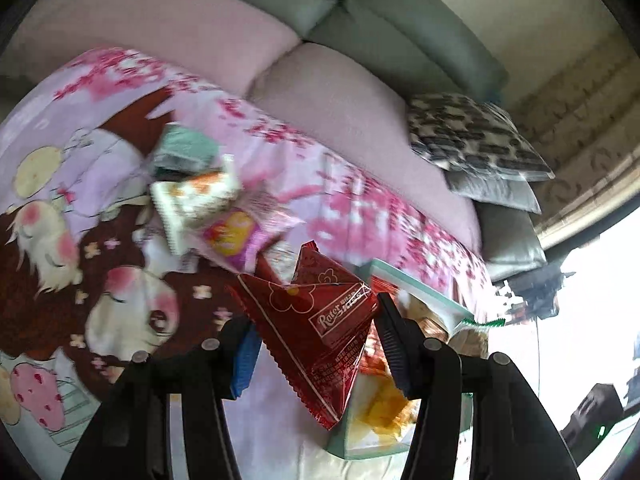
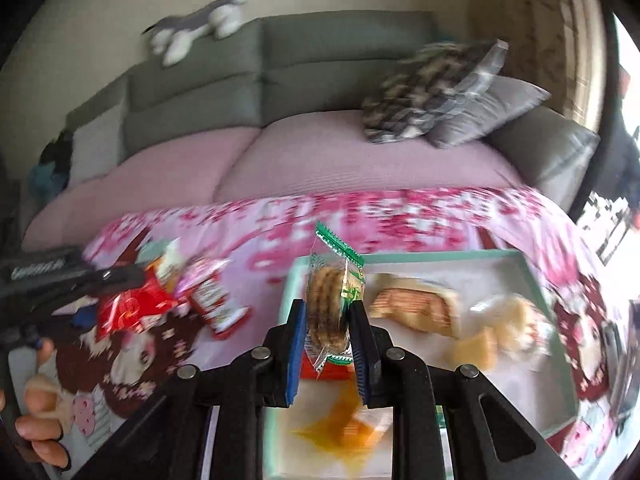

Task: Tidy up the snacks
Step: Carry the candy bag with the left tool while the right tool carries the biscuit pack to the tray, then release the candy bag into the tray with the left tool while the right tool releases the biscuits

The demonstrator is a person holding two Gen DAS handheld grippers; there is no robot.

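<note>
Fingers of the left gripper point(image 1: 316, 344) are clamping a red snack packet point(image 1: 316, 332), holding it tilted above the patterned cloth point(image 1: 60, 184), just left of the mint-rimmed tray point(image 1: 420, 284). The right gripper point(image 2: 329, 336) is pinching a clear cookie pack point(image 2: 330, 304) with a green sealed edge, keeping it upright over the near part of the same tray point(image 2: 532, 280). Lying in that tray, an orange packet point(image 2: 344, 428) is sitting nearest under the fingers, and pale bread-like packets point(image 2: 416, 308) are resting farther right. To the left on the cloth, a loose heap of snacks is waiting: a pink-and-yellow packet point(image 1: 240, 232), a white-and-orange packet point(image 1: 196, 200) and a teal packet point(image 1: 184, 152) farthest away. Beyond the cloth, pink seat cushions point(image 2: 320, 152) are running across a grey sofa point(image 2: 280, 64), with a patterned pillow point(image 2: 432, 88) leaning on a grey one at the right end. A plush toy point(image 2: 200, 26) is lying along the sofa's top.
</note>
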